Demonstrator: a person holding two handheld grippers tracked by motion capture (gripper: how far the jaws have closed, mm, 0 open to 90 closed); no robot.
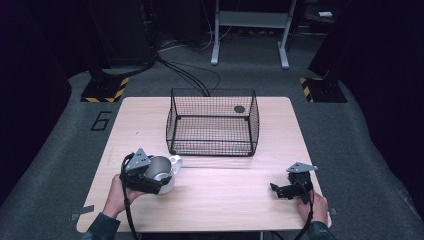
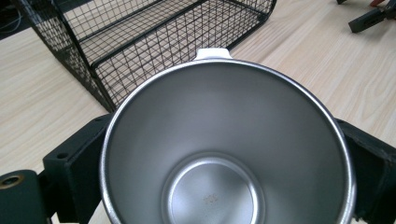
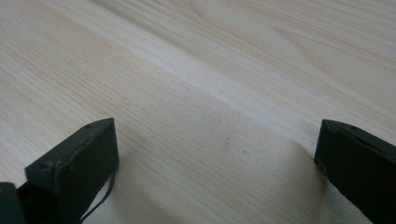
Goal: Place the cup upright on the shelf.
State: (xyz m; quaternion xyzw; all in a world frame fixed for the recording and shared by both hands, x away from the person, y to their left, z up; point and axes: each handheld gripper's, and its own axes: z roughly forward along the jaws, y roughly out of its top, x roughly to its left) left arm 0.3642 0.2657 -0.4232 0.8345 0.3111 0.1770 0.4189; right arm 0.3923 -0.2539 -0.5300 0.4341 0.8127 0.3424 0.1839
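Left gripper view looks straight into the steel cup [image 2: 224, 154], clamped between the left gripper's [image 1: 145, 176] jaws by its outer wall, mouth toward the camera, white handle [image 2: 213, 53] on the far side. That hold seems meant for carrying it to the wire basket [image 1: 212, 122] just beyond. The basket's near wall stands between them. The right gripper [image 1: 292, 187], well right of the cup, rests spread apart over bare table [image 3: 210, 84].

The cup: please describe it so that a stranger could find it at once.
On the wooden table, look in front of the wire basket, toward the left. The cup sits between the jaws of the left tool. It alone is shiny steel inside, with a white handle.
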